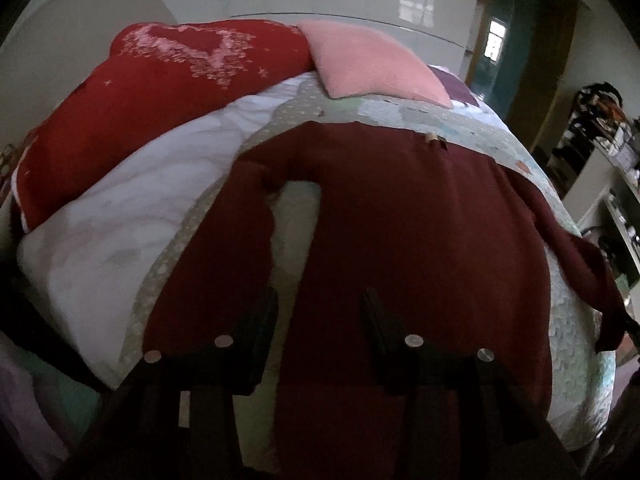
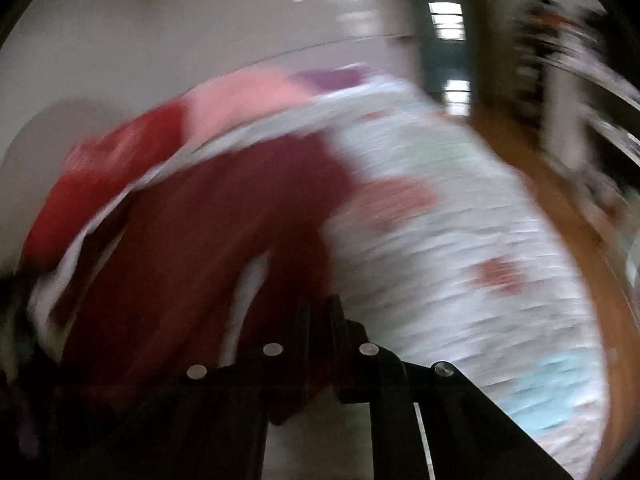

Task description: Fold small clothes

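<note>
A dark red long-sleeved top [image 1: 400, 220] lies spread flat on the patchwork quilt [image 1: 472, 120] of a bed. Its left sleeve [image 1: 240, 232] runs down toward me, and its right sleeve [image 1: 576, 264] hangs over the bed's right edge. My left gripper [image 1: 320, 300] is open, its fingers just above the top's lower part. In the blurred right wrist view my right gripper [image 2: 320, 304] is shut on the red top's sleeve [image 2: 304, 240], which leads up from the jaws to the rest of the top [image 2: 192, 232].
A red heart-print pillow [image 1: 160, 100] and a pink cushion [image 1: 368, 64] lie at the head of the bed, with a white duvet [image 1: 132, 220] on the left. A doorway [image 1: 500, 40] and cluttered shelves [image 1: 604, 128] stand to the right. A wooden floor [image 2: 552, 184] borders the bed.
</note>
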